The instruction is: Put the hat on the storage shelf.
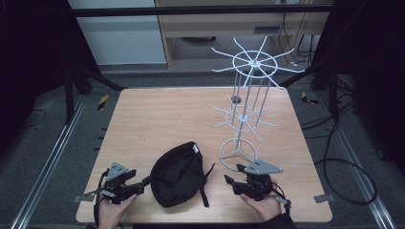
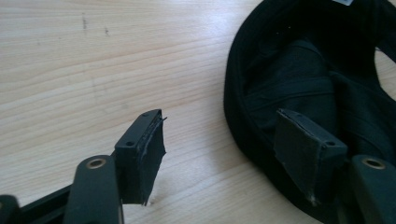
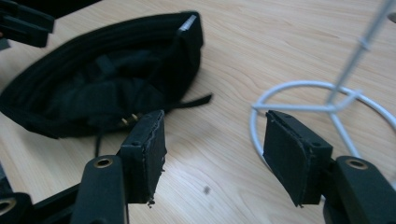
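Observation:
A black cap [image 1: 177, 174] lies upside down on the wooden table [image 1: 157, 114], near its front edge. My left gripper [image 1: 141, 185] rests at the cap's left side, held in a hand, and points right. In the left gripper view its jaws [image 2: 224, 154] stand open, with the cap's rim [image 2: 243, 135] reaching in between them and the pads not pressing on it. My right gripper [image 1: 231, 185] is to the right of the cap and points left. It [image 3: 215, 154] is open over bare wood, and the cap [image 3: 102, 79] lies ahead to its left.
A white wire display rack [image 1: 248, 114] with two tiers of spokes stands on the table's right half. Its ring base [image 1: 237, 150] sits just behind my right gripper, and this base [image 3: 299, 86] is close to the right jaw. A loose cap strap [image 1: 206, 183] trails right.

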### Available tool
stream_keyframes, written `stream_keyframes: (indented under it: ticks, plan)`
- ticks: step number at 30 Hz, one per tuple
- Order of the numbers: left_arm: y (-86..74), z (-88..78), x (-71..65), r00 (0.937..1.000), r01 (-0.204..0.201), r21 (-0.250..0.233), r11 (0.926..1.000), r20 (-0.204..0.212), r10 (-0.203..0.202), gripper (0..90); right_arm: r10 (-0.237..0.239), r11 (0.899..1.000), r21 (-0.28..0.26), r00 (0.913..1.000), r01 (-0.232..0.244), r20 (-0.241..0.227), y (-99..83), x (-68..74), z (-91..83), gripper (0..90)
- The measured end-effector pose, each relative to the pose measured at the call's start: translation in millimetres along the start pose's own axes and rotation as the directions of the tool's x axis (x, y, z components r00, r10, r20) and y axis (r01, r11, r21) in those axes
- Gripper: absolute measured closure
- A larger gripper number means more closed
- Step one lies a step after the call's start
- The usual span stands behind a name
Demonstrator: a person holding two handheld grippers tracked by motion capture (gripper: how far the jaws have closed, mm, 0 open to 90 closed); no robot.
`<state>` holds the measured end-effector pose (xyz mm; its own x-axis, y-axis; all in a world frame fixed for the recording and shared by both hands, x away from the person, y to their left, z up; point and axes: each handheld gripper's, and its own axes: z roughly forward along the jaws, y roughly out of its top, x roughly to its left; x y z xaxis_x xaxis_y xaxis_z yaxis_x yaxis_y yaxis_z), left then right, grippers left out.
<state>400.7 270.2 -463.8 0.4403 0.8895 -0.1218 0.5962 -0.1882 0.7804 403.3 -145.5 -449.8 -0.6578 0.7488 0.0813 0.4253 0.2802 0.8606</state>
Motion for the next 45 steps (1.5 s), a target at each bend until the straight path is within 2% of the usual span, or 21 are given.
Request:
stream_keyframes:
  ticks: [4,10,15,22,30,38,42,45]
  plan:
    - [-0.3,0.0,-5.3,0.9999,0.001,-0.002,1.0,0.015,-0.001,35.0,-0.003,1.0,-0.005,0.9999,0.003,-0.014,8.0,9.2,8.3,39.1]
    - [-0.3,-0.2,-9.4,0.9993,-0.001,-0.01,1.0,0.038,0.001,38.4,-0.028,1.0,0.011,0.999,0.028,-0.035,22.6,26.4,26.8,43.5]
    - [-0.6,2.1,-13.4,0.9988,0.006,0.007,1.0,0.048,-0.007,40.0,-0.028,1.0,0.013,0.9992,0.029,-0.029,37.2,33.6,42.6,46.4]
    - [-2.1,9.4,-18.3,0.998,0.002,0.05,0.9988,0.063,-0.005,46.6,-0.026,0.999,0.03,0.9996,0.026,-0.009,48.0,33.7,68.5,48.4]
    - [-4.2,17.3,-17.9,0.9975,0.014,0.108,0.9941,0.067,-0.022,55.9,-0.007,0.995,0.097,0.9997,0.005,0.022,48.1,28.3,98.9,49.0]
    - [-5.7,21.3,-17.6,0.9975,0.019,0.138,0.9902,0.065,-0.028,60.1,0.01,0.991,0.136,1.0,-0.01,0.003,45.6,24.6,114.5,54.1]
    - [-6.6,24.3,-17.8,0.9979,0.017,0.154,0.9879,0.06,-0.026,61.2,0.013,0.986,0.168,0.9999,-0.013,0.003,43.9,23.8,121.0,62.8]
    - [-7.3,26.8,-18.3,0.9983,0.018,0.163,0.9865,0.052,-0.027,61.8,-0.007,0.982,0.191,0.9998,0.004,0.018,42.1,24.2,123.4,74.0]
